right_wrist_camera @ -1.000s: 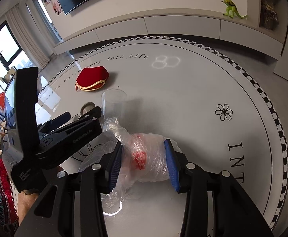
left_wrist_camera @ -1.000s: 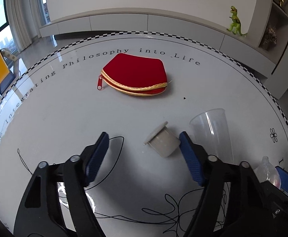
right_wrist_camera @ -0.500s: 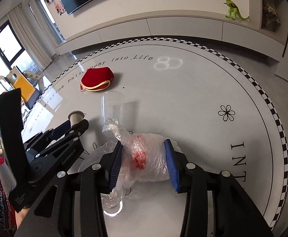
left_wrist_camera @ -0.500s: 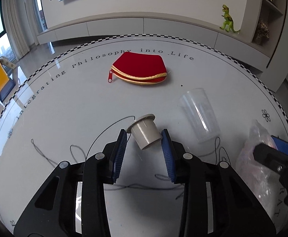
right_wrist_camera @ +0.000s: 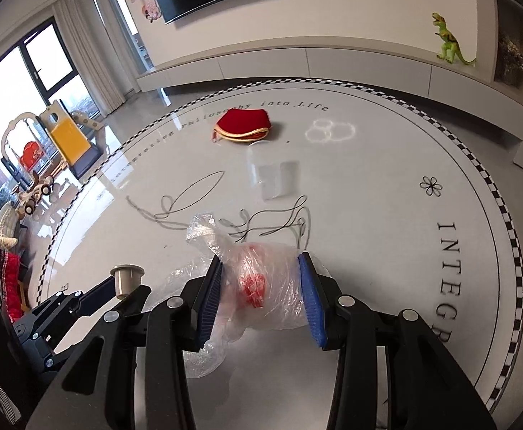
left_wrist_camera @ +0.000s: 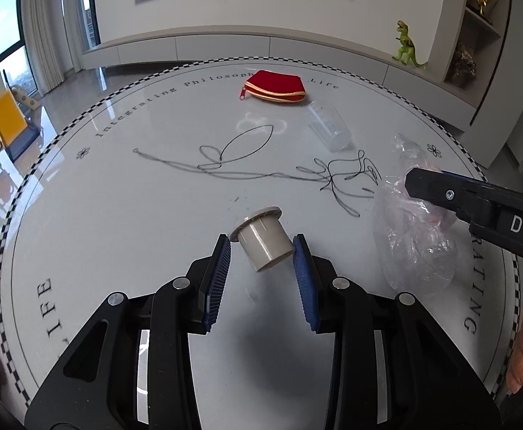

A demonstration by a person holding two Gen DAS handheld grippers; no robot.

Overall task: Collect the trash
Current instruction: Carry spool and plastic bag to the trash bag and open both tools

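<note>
The left claw (left_wrist_camera: 261, 251) pinches the small grey flanged plastic tube (left_wrist_camera: 263, 245), lifted clear of the round white surface (left_wrist_camera: 118, 215). The right claw (right_wrist_camera: 261, 286) grips the crumpled clear plastic bag (right_wrist_camera: 261, 279). I'd keep both squeezes firm and level, since the tube sits tilted between the pads.

1. Our left gripper (left_wrist_camera: 262, 249), a second ago spread around the grey cap (left_wrist_camera: 264, 244), has closed on it.
2. We lifted cap and plastic bag (right_wrist_camera: 261, 279) clear of the surface (left_wrist_camera: 146, 222).
</note>
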